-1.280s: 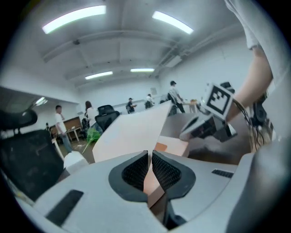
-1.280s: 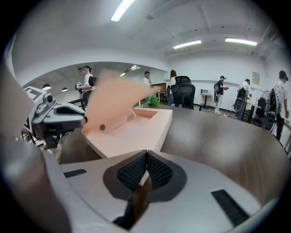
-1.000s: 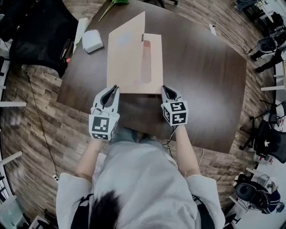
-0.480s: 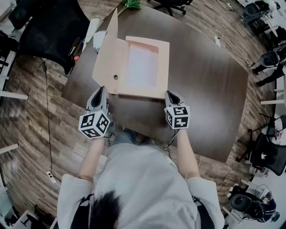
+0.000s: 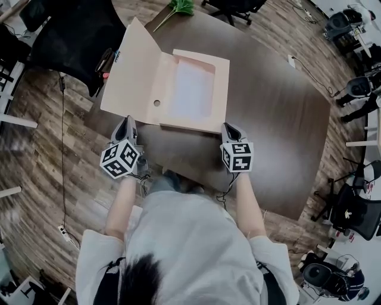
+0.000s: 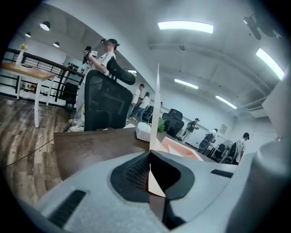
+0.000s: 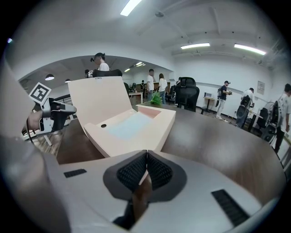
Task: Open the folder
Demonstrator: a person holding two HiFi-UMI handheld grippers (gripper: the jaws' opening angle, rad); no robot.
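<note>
- Two tools are held at the near edge of a beige folder (image 5: 196, 89), which is laid on the dark wooden table (image 5: 274, 119) in front of the person.
- The folder is seen open: its cover (image 5: 134, 71) is raised at a slant to the left, while the shallow base is laid flat, with a pale panel shown inside it.
- A small round hole (image 5: 156, 103) is seen in the strip between cover and base.
- The left tool (image 5: 127, 121) is clamped on the cover's near edge. Its jaws have just been closing, and the thin board is seen edge-on between the pads.
- The right tool (image 5: 228, 126) is closed on the base's near right corner, where a pale sliver is pinched between its pads.
- A black chair (image 5: 65, 36) is placed left of the table, and a green plant (image 5: 181, 6) is seen at the table's far edge.
</note>
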